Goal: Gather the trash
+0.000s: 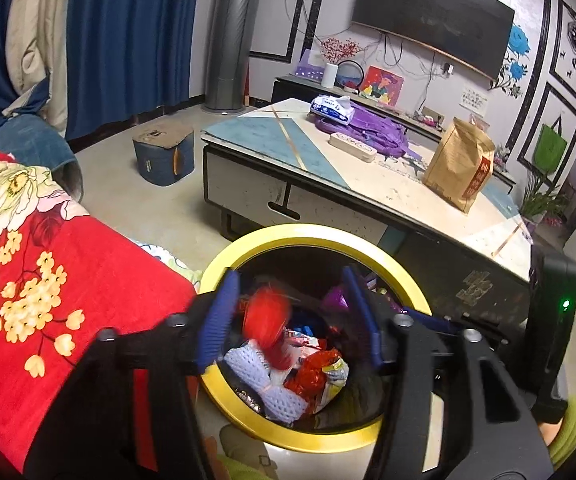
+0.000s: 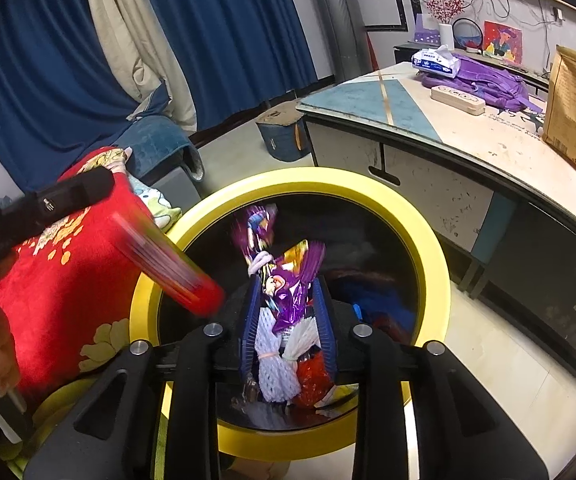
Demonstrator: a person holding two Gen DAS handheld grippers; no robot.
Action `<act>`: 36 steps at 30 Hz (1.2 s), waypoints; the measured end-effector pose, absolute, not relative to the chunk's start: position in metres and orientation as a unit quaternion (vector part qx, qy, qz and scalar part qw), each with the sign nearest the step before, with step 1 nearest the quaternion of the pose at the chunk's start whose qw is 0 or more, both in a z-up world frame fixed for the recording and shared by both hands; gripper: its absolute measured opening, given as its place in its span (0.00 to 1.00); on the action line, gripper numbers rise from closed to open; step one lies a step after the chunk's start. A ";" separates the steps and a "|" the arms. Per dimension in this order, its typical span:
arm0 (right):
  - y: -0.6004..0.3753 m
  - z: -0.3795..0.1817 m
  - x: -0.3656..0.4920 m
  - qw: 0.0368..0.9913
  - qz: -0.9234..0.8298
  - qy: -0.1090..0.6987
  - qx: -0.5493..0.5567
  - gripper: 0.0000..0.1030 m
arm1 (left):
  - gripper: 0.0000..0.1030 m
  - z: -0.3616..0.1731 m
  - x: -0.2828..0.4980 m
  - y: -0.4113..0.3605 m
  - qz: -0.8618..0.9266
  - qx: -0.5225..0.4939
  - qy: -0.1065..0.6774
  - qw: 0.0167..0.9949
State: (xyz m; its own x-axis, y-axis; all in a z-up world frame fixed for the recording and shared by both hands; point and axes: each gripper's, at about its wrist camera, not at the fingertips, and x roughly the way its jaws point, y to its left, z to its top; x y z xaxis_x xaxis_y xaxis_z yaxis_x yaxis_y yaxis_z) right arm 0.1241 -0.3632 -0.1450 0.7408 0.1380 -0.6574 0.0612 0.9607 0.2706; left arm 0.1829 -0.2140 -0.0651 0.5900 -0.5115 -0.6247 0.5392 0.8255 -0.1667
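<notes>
Red floral blanket (image 1: pixel 47 260) at far left, just beside yellow-rimmed bin (image 1: pixel 308 236). Left gripper (image 1: pixel 288 278) above the bin mouth, fingers spread wide, gripping nothing. Red tube (image 1: pixel 265 320) blurred between them, touching neither, judged to be dropping onto the wrappers and foam netting already inside. Seen from the right wrist slanting over the near-left rim: possible strike on the rim and bounce onto blanket or floor. Right gripper (image 2: pixel 286 284) over the bin centre, fingers drawn close on a purple wrapper (image 2: pixel 259 232). Risk there: light foil clinging to a ribbed pad on opening, or drifting outside if let go off-centre. Coffee table (image 1: pixel 368 184) at right, apart.
</notes>
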 end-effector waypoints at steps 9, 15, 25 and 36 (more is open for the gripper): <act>-0.361 -0.142 0.116 0.924 0.014 0.356 0.138 0.61 | 0.87 -0.061 0.181 -0.197 -0.275 0.003 0.348 0.896; -0.359 -0.135 0.110 0.930 0.004 0.343 0.130 0.76 | 0.89 -0.055 0.174 -0.184 -0.263 0.005 0.341 0.903; -0.336 -0.103 0.095 0.951 0.016 0.289 0.109 0.94 | 0.89 -0.039 0.152 -0.146 -0.225 0.004 0.320 0.921; -0.276 -0.064 0.080 0.970 0.046 0.234 0.042 0.94 | 0.89 -0.019 0.117 -0.083 -0.161 -0.001 0.284 0.945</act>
State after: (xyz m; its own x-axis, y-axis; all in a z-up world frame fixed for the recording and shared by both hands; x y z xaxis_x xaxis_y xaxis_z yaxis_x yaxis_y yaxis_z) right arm 0.0796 -0.2756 -0.0644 0.8863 0.1080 -0.4504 -0.0688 0.9923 0.1025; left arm 0.1171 -0.0828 -0.0191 0.7868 -0.3054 -0.5363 0.3041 0.9480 -0.0938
